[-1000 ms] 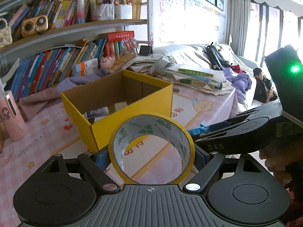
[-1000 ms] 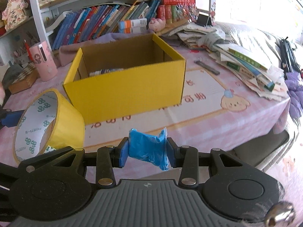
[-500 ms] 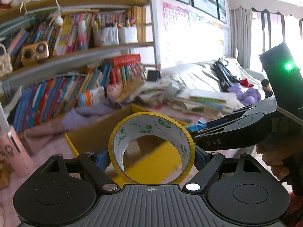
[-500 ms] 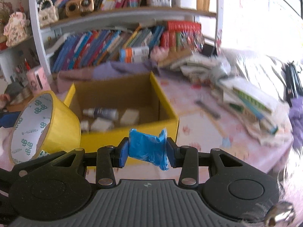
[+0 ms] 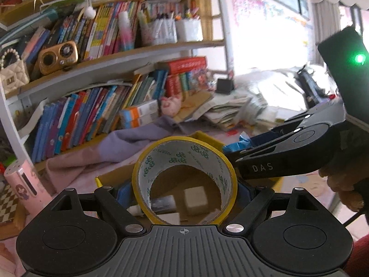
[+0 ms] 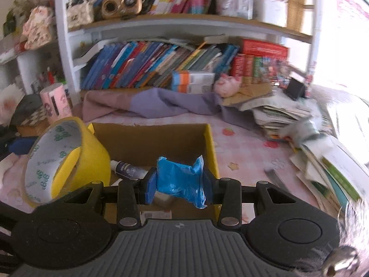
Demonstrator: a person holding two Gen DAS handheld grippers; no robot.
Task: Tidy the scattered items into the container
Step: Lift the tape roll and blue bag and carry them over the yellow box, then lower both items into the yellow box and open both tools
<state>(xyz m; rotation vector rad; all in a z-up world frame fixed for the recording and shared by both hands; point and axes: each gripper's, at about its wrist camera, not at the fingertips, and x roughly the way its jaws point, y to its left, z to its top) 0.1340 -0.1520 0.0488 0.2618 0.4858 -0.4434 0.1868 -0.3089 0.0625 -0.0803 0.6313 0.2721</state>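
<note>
Yellow cardboard box, open-topped, sits under both grippers. Left gripper pinches one roll of yellow tape upright between its pads, above the box's nine o'clock side. Right gripper clamps one crinkled blue plastic packet over the middle. Inside lie one small white bottle and pale blocks, with bare floor at twelve o'clock. A purple cloth bunches beyond the far rim; stacked papers crowd two o'clock.

Open box top, bottle inside
</note>
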